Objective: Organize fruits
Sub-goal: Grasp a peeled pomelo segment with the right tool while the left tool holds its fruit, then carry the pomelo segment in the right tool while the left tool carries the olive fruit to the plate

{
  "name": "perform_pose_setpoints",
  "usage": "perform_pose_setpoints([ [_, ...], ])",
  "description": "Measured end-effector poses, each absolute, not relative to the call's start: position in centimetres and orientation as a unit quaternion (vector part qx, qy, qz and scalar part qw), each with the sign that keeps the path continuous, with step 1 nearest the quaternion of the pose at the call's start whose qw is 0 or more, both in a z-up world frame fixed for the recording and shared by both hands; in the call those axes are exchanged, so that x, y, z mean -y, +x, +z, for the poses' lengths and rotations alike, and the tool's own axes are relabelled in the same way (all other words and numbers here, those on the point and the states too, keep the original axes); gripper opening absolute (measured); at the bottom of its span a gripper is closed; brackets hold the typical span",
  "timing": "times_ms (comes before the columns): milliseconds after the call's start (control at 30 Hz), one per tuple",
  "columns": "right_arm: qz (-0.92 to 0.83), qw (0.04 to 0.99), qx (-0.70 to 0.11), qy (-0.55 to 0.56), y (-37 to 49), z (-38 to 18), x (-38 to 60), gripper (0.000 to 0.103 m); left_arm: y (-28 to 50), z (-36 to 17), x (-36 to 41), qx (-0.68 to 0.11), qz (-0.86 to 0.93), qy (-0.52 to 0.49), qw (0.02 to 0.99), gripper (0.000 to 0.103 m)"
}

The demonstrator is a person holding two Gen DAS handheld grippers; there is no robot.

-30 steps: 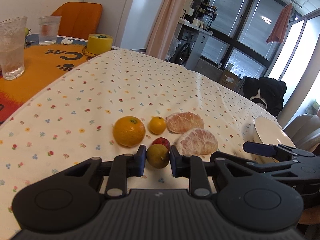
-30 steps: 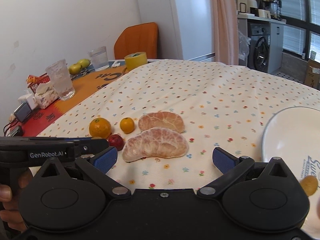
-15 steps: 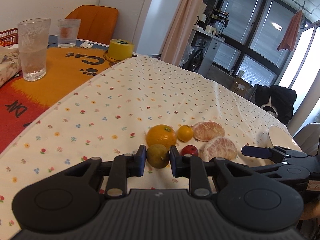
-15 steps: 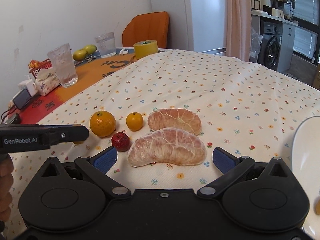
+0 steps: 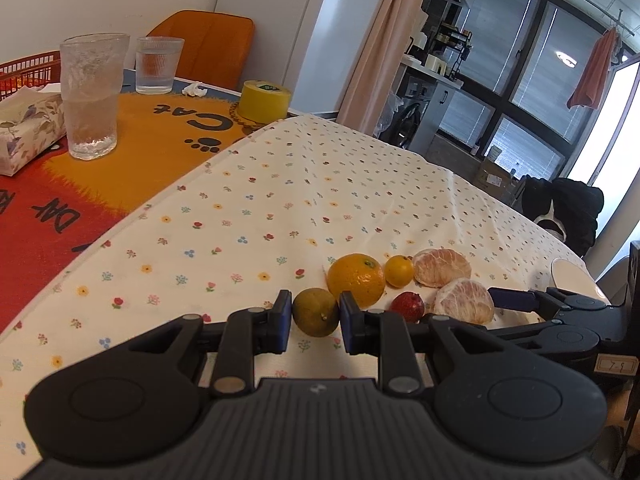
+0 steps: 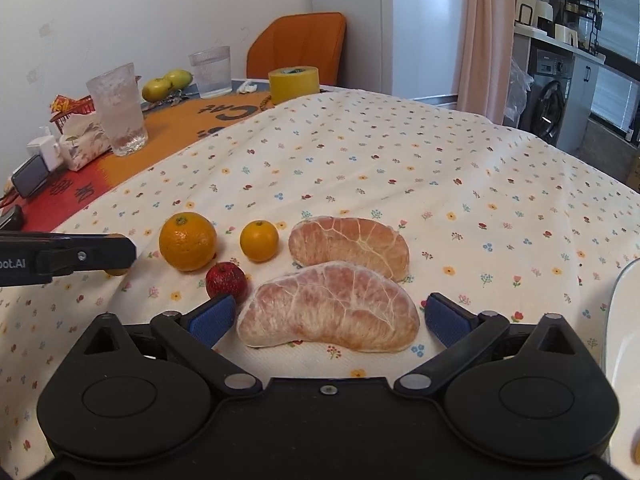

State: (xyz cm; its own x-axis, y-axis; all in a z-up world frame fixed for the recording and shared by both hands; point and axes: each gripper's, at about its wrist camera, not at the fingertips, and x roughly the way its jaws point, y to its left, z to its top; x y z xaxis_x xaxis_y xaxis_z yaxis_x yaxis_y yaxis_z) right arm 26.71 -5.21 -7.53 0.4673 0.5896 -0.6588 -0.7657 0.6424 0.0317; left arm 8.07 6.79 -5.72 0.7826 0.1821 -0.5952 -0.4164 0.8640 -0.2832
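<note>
My left gripper point(image 5: 315, 322) is shut on a small greenish-brown citrus point(image 5: 315, 312), held low over the flowered cloth just left of a large orange point(image 5: 356, 280). Beside that orange lie a small orange point(image 5: 399, 271), a small red fruit point(image 5: 407, 306) and two peeled pomelo segments. My right gripper point(image 6: 330, 318) is open, its blue pads point(image 6: 212, 318) either side of the near pomelo segment point(image 6: 328, 308) without touching it. The far segment point(image 6: 348, 246) lies just behind. In the right wrist view the left gripper point(image 6: 80, 258) reaches in from the left and hides most of the citrus.
A white plate point(image 6: 624, 320) sits at the right edge. On the orange mat at the back left stand two glasses point(image 5: 94, 96), a tissue box point(image 5: 28, 128) and a yellow tape roll point(image 5: 264, 100). An orange chair point(image 6: 298, 46) is behind the table.
My left gripper carried the greenish citrus leftward, past the red fruit to the left of the large orange. My right gripper moved forward until its open fingers flank the near pomelo segment.
</note>
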Motion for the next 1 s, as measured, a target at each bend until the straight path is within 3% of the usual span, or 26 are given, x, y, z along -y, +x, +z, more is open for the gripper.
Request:
perform_pose_setpoints([
  [1000, 0.353, 0.889, -0.280, -0.077, 24.9, -2.4, 14.3, 0.088, 9.6, -2.8, -1.1, -0.260, 0.108, -0.177, 0.943, 0.023],
])
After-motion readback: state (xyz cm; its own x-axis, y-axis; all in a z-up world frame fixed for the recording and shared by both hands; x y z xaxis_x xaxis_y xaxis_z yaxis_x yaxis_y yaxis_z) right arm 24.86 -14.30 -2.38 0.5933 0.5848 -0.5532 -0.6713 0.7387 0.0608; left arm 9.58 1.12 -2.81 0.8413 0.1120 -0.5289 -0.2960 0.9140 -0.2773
